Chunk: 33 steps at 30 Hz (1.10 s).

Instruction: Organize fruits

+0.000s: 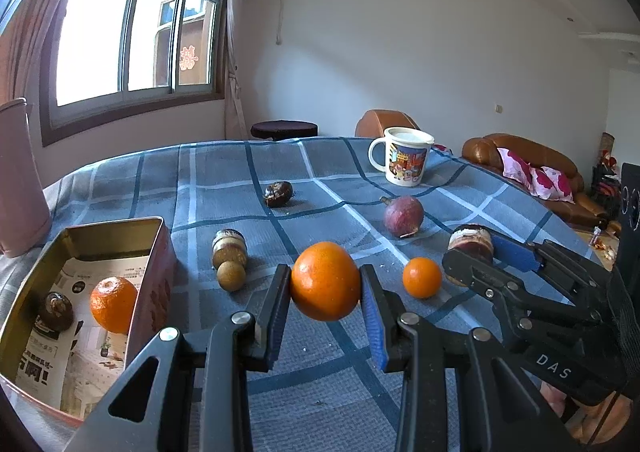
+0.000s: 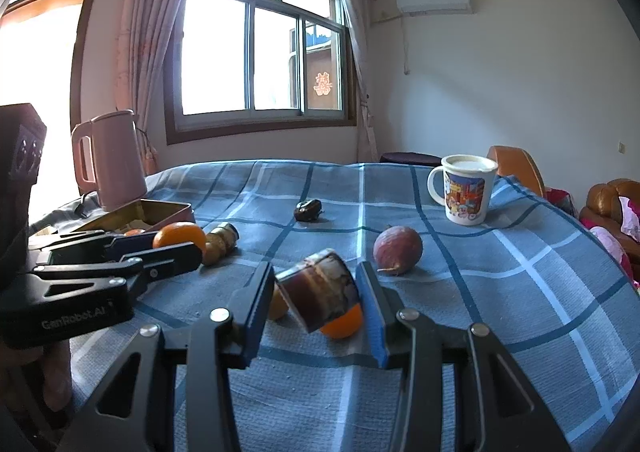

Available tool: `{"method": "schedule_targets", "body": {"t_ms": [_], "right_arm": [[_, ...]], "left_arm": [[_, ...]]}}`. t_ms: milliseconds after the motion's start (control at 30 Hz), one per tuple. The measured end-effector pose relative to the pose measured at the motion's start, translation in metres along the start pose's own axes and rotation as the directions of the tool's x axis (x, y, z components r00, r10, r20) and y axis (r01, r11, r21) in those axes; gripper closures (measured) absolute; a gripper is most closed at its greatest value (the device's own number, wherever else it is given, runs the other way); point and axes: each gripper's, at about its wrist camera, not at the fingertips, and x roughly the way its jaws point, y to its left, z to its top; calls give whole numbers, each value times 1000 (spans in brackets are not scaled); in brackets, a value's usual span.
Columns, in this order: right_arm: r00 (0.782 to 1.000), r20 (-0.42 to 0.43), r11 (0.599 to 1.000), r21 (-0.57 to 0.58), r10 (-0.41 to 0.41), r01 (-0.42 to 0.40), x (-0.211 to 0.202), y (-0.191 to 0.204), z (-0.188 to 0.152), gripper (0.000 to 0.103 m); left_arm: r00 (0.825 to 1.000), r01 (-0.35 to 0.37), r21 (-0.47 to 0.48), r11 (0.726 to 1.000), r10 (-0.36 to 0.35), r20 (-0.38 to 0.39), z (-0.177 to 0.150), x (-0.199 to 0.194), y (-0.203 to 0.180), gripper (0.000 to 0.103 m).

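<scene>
My left gripper is shut on a large orange and holds it above the blue checked cloth. My right gripper is shut on a brown, cut sugarcane-like piece, also lifted; it also shows in the left wrist view. A small orange lies on the cloth under the right gripper. The open metal tin at the left holds an orange and a dark chestnut-like fruit. A purple passion fruit, a dark fruit, another cane piece and a small brown round fruit lie on the cloth.
A printed white mug stands at the far right of the table. A pink kettle stands behind the tin at the left. Brown sofas with pink cushions lie beyond the table's right edge.
</scene>
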Motion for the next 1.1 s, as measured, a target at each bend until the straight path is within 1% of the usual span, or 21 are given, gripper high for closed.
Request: {"method": "schedule_targets", "body": {"t_ms": [433,767,1100], "right_arm": [[999,42,1000,-17,-5,6,-5,2,0,58],[996,91,999,-33,-1,4,-13,4,-1,58],[990,144,999,-47,5,2,-21,6,-3,58]], "left_arm": [[999,-30,20,999,29,43,-1,-7,-4,67],[995,-60,43,997,57,79,-1,-13,-7,67],[988,-97,54,994,89,130,3,-25,-7,67]]}}
